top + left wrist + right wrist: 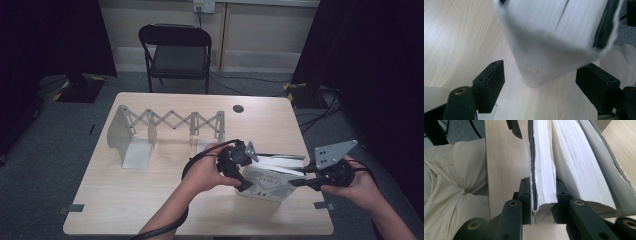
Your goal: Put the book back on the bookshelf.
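Observation:
A thick white book (265, 182) with a grey patterned cover stands on its edge on the wooden table (150, 195), right of centre near the front. My right gripper (300, 181) holds it from the right. In the right gripper view the right gripper (543, 192) is shut on a slab of pages with the dark cover (544, 165), and the rest of the book (579, 170) splays off to the right. My left gripper (240, 167) sits at the book's left end. Its jaws (541, 75) stand apart, with the blurred book corner (554, 30) ahead of them and untouched.
A grey metal expanding book rack (170, 127) stands at the table's back left. A black folding chair (177, 50) is beyond the far edge. A round cable hole (238, 108) is in the back of the table. The person's light trousers (456, 182) are at the near edge.

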Demonstrator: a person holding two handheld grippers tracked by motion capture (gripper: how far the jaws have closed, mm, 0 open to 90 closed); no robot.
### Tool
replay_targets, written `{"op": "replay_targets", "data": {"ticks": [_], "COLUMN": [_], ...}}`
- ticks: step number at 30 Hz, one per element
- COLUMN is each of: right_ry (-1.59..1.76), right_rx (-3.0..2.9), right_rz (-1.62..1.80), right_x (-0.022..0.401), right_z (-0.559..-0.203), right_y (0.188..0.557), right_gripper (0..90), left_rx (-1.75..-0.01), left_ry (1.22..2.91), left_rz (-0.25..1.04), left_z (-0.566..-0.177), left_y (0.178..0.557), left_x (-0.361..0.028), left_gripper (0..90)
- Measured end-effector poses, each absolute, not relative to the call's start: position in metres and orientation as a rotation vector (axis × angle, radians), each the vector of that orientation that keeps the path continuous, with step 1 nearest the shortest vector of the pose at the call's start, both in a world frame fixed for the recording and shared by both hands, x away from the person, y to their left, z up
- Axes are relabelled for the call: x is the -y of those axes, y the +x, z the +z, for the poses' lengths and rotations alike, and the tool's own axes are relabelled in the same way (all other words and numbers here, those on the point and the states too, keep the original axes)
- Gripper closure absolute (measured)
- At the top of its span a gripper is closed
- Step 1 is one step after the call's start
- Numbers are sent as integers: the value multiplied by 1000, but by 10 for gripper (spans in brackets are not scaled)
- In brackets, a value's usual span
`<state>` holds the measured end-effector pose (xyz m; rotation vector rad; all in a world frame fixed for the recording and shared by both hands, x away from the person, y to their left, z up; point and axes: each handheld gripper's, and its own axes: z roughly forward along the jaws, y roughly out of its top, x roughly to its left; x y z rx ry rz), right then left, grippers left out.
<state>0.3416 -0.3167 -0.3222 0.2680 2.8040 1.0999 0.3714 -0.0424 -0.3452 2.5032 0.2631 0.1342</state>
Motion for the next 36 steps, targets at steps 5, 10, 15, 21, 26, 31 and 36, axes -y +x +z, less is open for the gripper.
{"op": "replay_targets", "data": {"ticks": [5, 10, 15, 21, 26, 31, 36], "right_ry": [258, 255, 253, 257, 261, 298, 358], "right_rx": [-2807, -2803, -2804, -2804, -2796, -2790, -2771], "right_rz": [1114, 1110, 1112, 1103, 1116, 1093, 1104], "right_x": [317, 317, 317, 317, 318, 324, 332], "right_z": [-323, -323, -323, -323, -324, -326, -330], "right_y": [341, 341, 342, 340, 339, 339, 340], "right_gripper": [730, 729, 717, 697, 662, 622, 595], "left_rx": [-250, -214, -187, -173, -150, -134, -145], "left_ry": [2510, 2525, 2536, 2561, 2552, 2576, 2579], "left_rz": [138, 148, 142, 139, 151, 145, 122], "left_z": [-339, -335, -333, -329, -324, -320, -319], "left_y": [373, 374, 373, 374, 376, 375, 373], "left_x": [50, 60, 69, 78, 81, 84, 83], "left_gripper": [227, 225, 228, 249, 340, 371, 444]}}
